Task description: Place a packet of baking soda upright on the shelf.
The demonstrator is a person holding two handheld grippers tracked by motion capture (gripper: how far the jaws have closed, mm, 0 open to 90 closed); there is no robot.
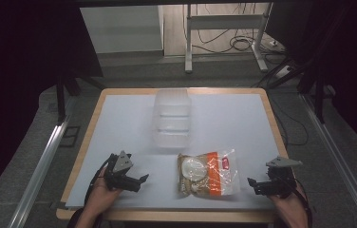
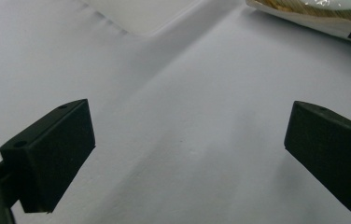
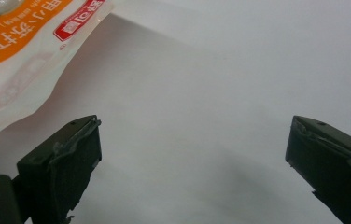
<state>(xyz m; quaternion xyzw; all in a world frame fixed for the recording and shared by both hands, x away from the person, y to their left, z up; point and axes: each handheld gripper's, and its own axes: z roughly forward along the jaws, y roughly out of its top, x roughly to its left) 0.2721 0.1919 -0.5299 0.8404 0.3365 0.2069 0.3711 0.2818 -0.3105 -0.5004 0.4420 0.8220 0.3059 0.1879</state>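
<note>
Crinkly plastic bag (image 1: pixel 208 174) lain flat on table (image 1: pixel 119 118), between grippers; clear tub (image 1: pixel 172 118) beyond it, well apart. Left gripper (image 1: pixel 138 181) held released, nothing between jaws, bag off to its front-right. Right gripper (image 1: pixel 254 185) likewise spread wide, empty, bag edge just beside its left jaw. Risks judged: film slipped from pads if pinched at thin edge; bag pushed away across smooth sheet by one-sided approach; contents crushed if clamped mid-pack; tub nudged during transfer.
</note>
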